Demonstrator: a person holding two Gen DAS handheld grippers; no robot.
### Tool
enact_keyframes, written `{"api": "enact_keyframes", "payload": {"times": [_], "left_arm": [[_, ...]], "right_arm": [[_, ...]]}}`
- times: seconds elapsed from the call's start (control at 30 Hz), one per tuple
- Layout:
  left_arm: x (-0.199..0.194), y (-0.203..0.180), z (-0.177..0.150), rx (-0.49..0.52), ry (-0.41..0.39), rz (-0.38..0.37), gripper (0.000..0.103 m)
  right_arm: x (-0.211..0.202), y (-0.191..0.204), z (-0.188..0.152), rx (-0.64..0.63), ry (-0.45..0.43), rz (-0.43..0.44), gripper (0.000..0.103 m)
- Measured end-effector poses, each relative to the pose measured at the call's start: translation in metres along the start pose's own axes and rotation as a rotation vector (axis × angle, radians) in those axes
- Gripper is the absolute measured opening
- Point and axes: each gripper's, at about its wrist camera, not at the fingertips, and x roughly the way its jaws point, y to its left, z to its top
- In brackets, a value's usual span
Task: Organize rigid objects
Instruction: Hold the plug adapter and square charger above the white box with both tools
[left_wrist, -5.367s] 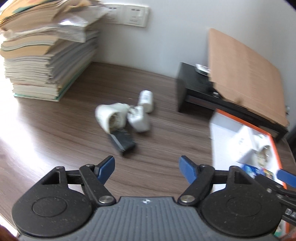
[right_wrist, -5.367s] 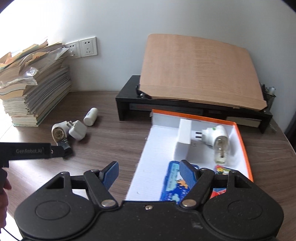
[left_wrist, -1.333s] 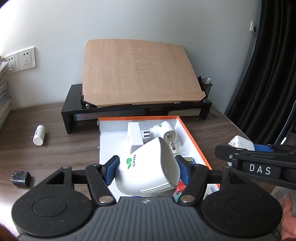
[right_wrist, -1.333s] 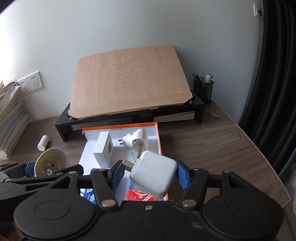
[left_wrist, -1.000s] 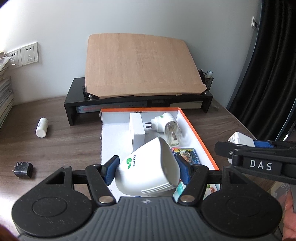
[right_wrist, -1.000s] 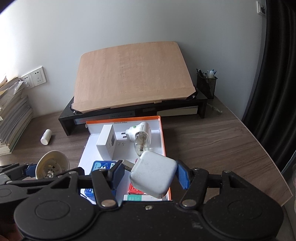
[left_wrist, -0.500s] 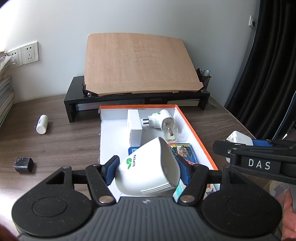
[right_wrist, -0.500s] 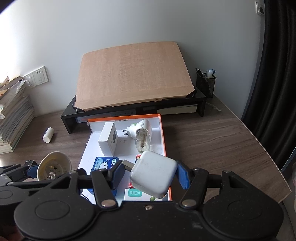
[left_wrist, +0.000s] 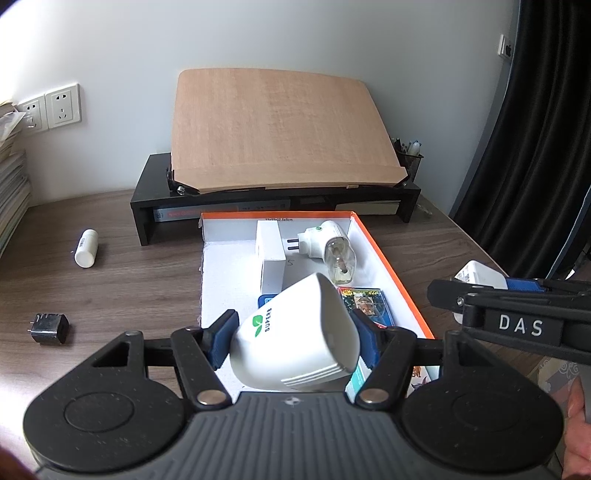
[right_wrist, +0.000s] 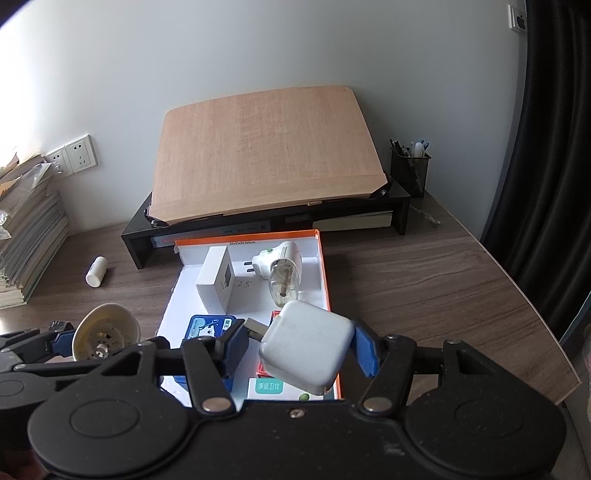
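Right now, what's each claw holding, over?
Left gripper shut on white cone-shaped plug-in device. Right gripper shut on white square charger. Both over orange-rimmed box; nothing blocking.

Your left wrist camera sits just behind the left gripper (left_wrist: 295, 341) and looks forward and down across the desk (left_wrist: 122, 280) toward the back wall, from above the desk's near edge. The orange-rimmed box (left_wrist: 391, 273) lies close below it, and the right gripper (left_wrist: 480, 291) crosses its right side. Your right wrist camera sits just behind the right gripper (right_wrist: 299, 349), a little higher, facing the same way over the desk (right_wrist: 417, 291). It sees the box (right_wrist: 325, 266) from the right, with the left gripper (right_wrist: 62, 343) at its lower left. Both views share the box, the slanted wooden board (left_wrist: 280, 129) (right_wrist: 266, 151) on the black stand, the wall sockets and the desk's back edge.
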Motion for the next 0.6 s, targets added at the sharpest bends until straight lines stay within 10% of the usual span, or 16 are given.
{"api": "enact_keyframes", "payload": {"times": [0.6], "left_arm": [[0.01,0.001,0.006,-0.012,0.001,0.014,0.066]], "right_arm": [[0.011,0.0,0.013,-0.014,-0.006,0.007,0.072]]}}
